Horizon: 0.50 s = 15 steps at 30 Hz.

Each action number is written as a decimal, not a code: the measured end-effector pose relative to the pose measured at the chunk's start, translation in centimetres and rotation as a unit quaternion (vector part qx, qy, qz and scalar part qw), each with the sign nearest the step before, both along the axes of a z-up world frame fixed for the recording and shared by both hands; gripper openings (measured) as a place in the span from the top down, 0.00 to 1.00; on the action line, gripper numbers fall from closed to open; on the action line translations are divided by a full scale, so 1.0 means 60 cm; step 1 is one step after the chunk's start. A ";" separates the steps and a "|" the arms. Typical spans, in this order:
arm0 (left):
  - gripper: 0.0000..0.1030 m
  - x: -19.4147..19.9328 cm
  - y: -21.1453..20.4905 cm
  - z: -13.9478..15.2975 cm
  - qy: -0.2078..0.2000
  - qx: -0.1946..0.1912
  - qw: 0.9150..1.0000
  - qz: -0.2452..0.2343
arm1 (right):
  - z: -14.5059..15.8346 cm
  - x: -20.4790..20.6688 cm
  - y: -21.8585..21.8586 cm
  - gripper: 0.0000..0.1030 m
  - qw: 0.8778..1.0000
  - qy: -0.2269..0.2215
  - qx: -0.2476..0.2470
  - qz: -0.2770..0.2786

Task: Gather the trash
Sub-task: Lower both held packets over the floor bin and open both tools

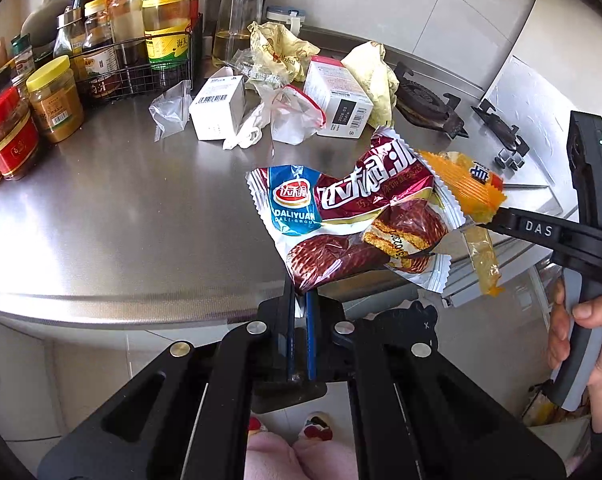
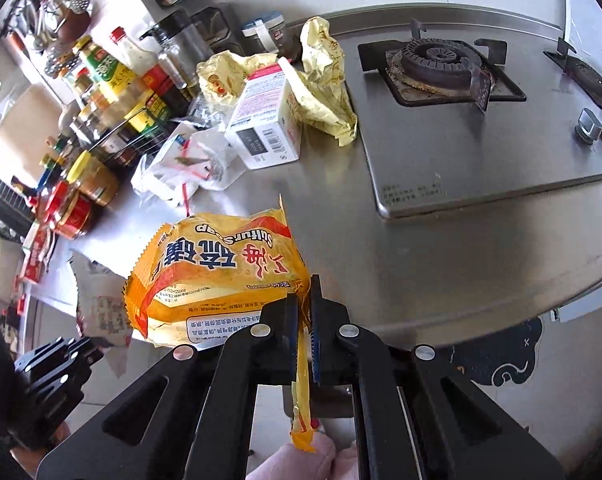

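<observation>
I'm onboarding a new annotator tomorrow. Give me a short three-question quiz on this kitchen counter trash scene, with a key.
1. True or false: the left gripper is shut on the crumpled maroon and blue snack wrapper.
2. Which item does the right gripper hold?
A. the white cardboard box with a barcode
B. the yellow-orange plastic soap wrapper
C. the crumpled pale yellow paper wrapper
3. Fill in: beyond the trash pile, on the steel cooktop, sits a black gas ______.

Key:
1. True.
2. B.
3. Burner.
</observation>
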State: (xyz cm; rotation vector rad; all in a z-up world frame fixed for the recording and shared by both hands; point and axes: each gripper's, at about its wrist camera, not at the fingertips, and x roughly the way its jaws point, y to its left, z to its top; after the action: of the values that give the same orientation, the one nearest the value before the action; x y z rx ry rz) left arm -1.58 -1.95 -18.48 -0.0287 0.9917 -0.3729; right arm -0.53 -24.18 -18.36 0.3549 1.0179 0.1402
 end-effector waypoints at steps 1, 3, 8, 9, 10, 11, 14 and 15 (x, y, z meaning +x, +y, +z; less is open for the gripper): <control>0.97 -0.008 0.002 -0.003 0.003 0.000 1.000 0.001 | -0.002 -0.012 0.004 0.94 1.000 0.004 0.005 0.006; 0.97 -0.023 0.007 -0.012 0.009 -0.001 1.000 0.003 | -0.010 -0.034 0.014 0.94 1.000 0.014 0.008 0.017; 0.97 -0.067 0.013 -0.052 0.035 0.004 0.999 0.001 | -0.055 -0.072 0.036 0.94 0.998 0.055 0.017 0.039; 0.97 -0.074 0.014 -0.064 0.044 0.003 0.999 0.003 | -0.069 -0.075 0.040 0.94 0.997 0.066 0.017 0.041; 0.97 -0.081 0.016 -0.078 0.054 0.002 0.999 0.006 | -0.084 -0.077 0.043 0.94 0.996 0.080 0.019 0.043; 0.97 -0.087 0.017 -0.094 0.065 0.002 0.998 0.009 | -0.101 -0.079 0.046 0.94 0.994 0.094 0.020 0.044; 0.97 -0.098 0.018 -0.147 0.099 0.003 0.995 0.019 | -0.158 -0.081 0.054 0.94 0.990 0.130 0.006 0.045; 0.97 -0.100 0.019 -0.165 0.110 0.003 0.994 0.023 | -0.179 -0.080 0.056 0.94 0.989 0.145 0.005 0.042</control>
State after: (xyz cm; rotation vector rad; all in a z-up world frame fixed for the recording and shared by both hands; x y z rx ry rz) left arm -7.57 -0.82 -28.38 -0.0876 1.2084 -0.3295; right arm -5.31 -20.79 -29.09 0.3471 1.3211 0.1734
